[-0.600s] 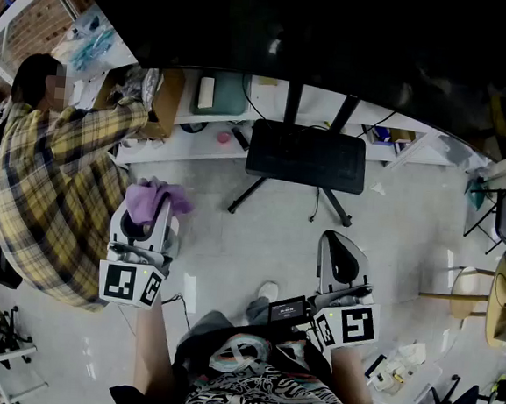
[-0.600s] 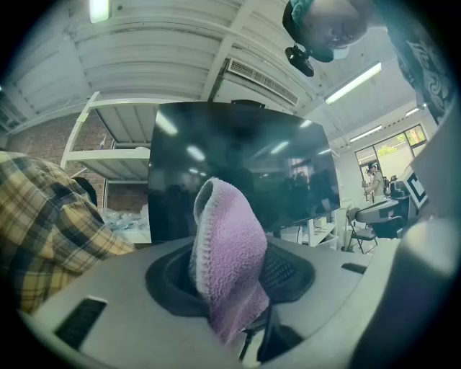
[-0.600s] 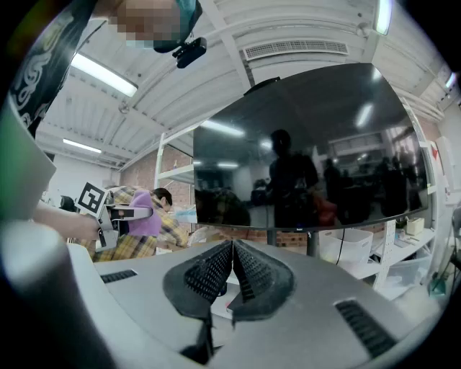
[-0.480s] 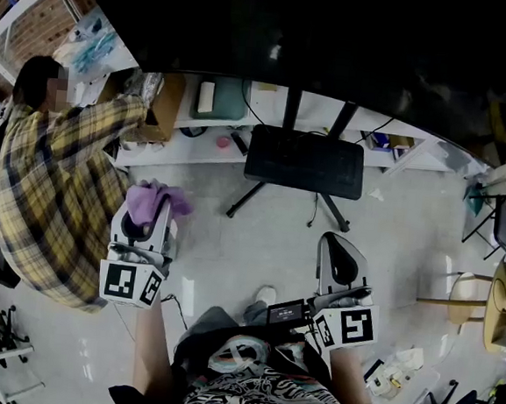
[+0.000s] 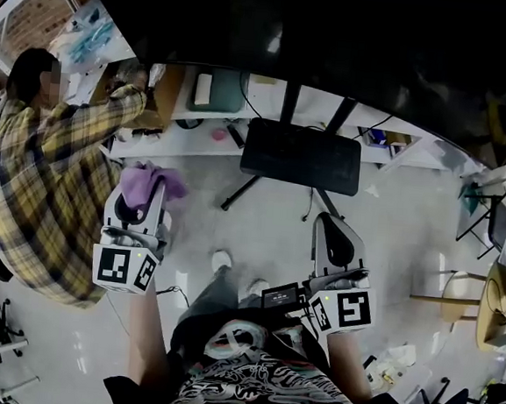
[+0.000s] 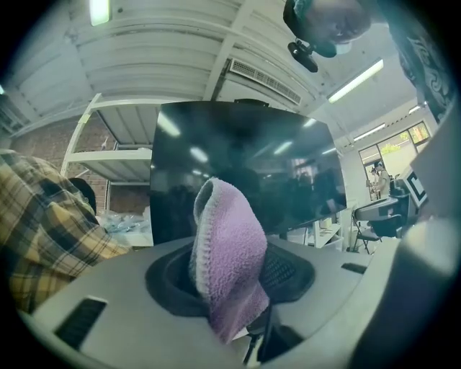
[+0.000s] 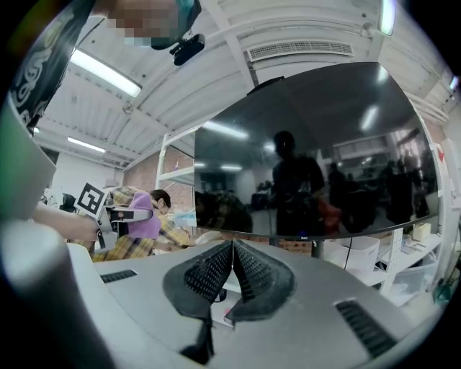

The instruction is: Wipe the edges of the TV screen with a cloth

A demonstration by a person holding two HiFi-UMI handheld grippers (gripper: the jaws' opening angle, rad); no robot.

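**Head view.** My left gripper (image 5: pixel 146 200) was raised over the pale floor (image 5: pixel 400 227), its jaws pinching a purple cloth (image 5: pixel 146 181) that bunched out past the tips. My right gripper (image 5: pixel 331 225) hung beside it at about the same height, well apart from the cloth. The dark TV screen (image 5: pixel 339 28) filled the top of the frame. Its stand legs ran down to a black base plate (image 5: pixel 303 155) on the floor. A person in a yellow plaid shirt (image 5: pixel 44 178) stood at the left, reaching toward a low white shelf (image 5: pixel 196 143) under the screen.

**Left gripper view.** The left gripper (image 6: pixel 232 268) was clamped on the cloth (image 6: pixel 229 249), which stood up between the pads as a folded loop. The cloth lay in front of the TV screen (image 6: pixel 288 166); I could not tell whether it touched the glass. The plaid sleeve (image 6: pixel 43 230) showed at the left edge.

**Right gripper view.** The right gripper (image 7: pixel 233 254) had its ribbed pads (image 7: pixel 210 272) pressed together with nothing between them. It faced the TV screen (image 7: pixel 317 151), whose lower edge ran just above the jaws.
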